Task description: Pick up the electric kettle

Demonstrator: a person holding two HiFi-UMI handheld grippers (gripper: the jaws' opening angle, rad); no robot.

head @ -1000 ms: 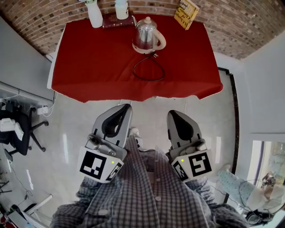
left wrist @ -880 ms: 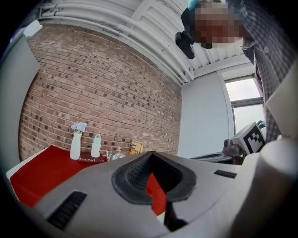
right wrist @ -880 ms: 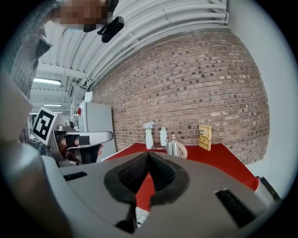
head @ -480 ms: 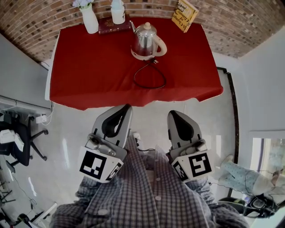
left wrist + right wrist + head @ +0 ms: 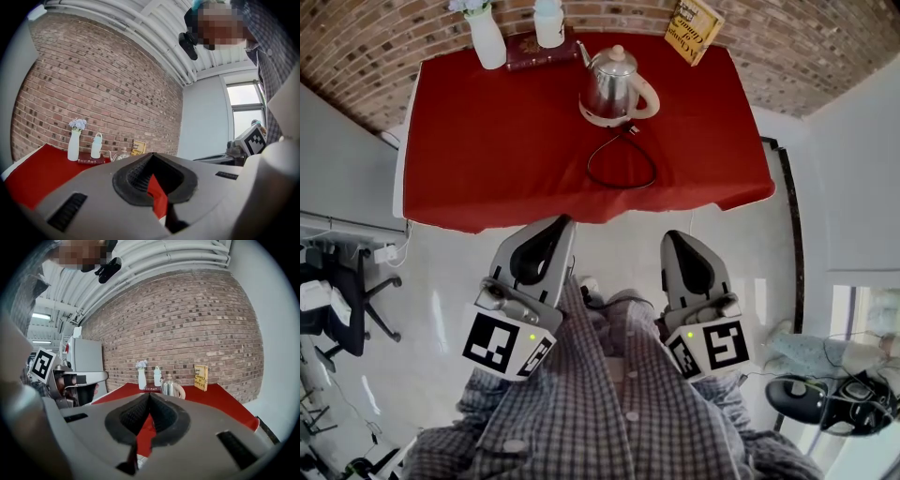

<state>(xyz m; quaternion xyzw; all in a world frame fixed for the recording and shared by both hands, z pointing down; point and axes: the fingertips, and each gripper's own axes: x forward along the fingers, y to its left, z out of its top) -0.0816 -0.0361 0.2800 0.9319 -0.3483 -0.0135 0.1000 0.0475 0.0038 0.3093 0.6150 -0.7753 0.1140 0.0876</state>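
A shiny steel electric kettle (image 5: 612,86) with a cream handle stands on its base on the red-clothed table (image 5: 497,141), towards the back. Its black cord (image 5: 622,166) loops in front of it. In the right gripper view the kettle (image 5: 171,388) shows far ahead; in the left gripper view only its top (image 5: 123,154) peeks above the jaws. My left gripper (image 5: 558,223) and right gripper (image 5: 668,236) are both shut and empty, held over the floor just short of the table's front edge.
At the table's back stand a white vase with flowers (image 5: 485,39), a white bottle (image 5: 548,22) on a dark book (image 5: 530,49), and a yellow book (image 5: 694,30) leaning on the brick wall. An office chair (image 5: 337,291) stands at the left; a person's feet (image 5: 825,398) show at the right.
Both grippers and the view have moved closer to the table; the table's front edge now sits lower in the head view and the kettle looks slightly nearer. Jaws stayed shut.
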